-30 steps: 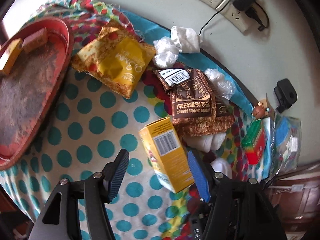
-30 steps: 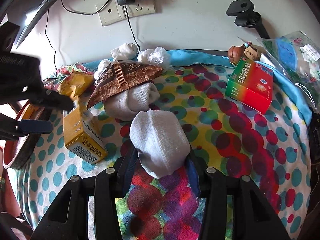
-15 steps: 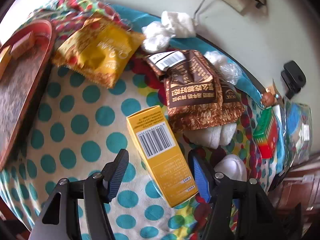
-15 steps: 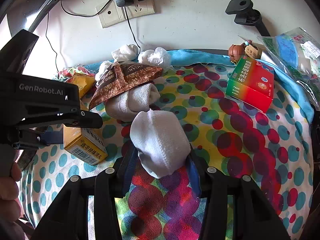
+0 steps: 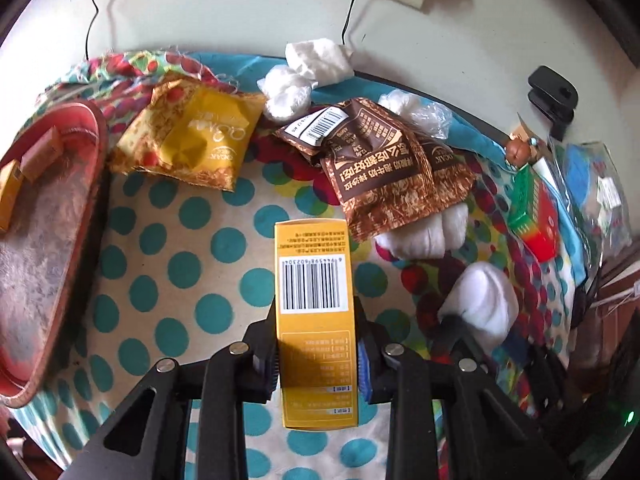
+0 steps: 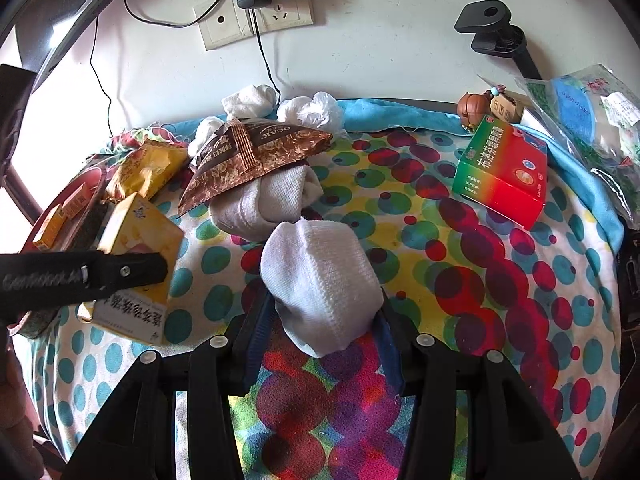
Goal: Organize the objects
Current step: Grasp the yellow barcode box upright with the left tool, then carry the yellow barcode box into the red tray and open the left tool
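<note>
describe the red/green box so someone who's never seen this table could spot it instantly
Start at the black clamp mount on the wall at the right. Below it, near the polka-dot cloth's far right edge, beside a small brown figurine, lies the red and green box. It is the only carton fading from green to red; the other carton is yellow.

Polka-dot cloth (image 5: 168,248) bears red tray (image 5: 86,216), snack packets (image 5: 200,140), socks (image 6: 276,196).
</note>
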A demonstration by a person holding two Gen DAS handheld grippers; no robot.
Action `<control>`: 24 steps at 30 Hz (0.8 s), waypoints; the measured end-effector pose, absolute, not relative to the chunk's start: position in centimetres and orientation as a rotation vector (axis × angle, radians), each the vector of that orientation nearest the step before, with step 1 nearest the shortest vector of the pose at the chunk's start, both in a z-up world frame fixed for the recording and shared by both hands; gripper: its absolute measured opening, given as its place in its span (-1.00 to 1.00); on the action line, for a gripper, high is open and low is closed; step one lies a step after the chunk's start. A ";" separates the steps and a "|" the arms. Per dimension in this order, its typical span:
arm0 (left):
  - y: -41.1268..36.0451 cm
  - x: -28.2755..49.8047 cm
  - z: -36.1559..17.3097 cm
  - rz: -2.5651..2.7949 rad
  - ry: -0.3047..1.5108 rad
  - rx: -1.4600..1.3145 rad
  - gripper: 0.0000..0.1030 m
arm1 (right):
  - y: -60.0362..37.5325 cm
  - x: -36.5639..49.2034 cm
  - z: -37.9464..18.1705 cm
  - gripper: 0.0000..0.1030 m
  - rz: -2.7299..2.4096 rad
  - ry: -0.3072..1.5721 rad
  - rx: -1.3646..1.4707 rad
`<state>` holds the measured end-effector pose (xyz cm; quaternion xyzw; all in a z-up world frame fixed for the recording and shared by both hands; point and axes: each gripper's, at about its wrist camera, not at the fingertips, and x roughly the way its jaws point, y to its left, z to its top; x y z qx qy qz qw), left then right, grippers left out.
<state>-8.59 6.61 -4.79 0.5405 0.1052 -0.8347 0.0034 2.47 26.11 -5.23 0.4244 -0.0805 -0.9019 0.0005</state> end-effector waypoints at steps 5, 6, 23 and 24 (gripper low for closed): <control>6.8 -7.0 -3.5 -2.713 0.190 1.614 -0.43 | 25.9 2.5 -5.3 -0.09 -2.841 -0.221 1.344; 6.7 -6.7 -3.3 -2.727 0.171 1.605 -0.43 | 25.9 2.5 -5.3 -0.09 -2.843 -0.213 1.347; -1.2 -2.1 1.0 -2.828 0.056 1.406 -0.43 | 25.0 2.3 -5.4 -0.09 -2.863 -0.127 1.380; -2.2 -1.8 1.3 -2.825 0.064 1.387 -0.43 | 25.0 2.3 -5.4 -0.09 -2.864 -0.126 1.381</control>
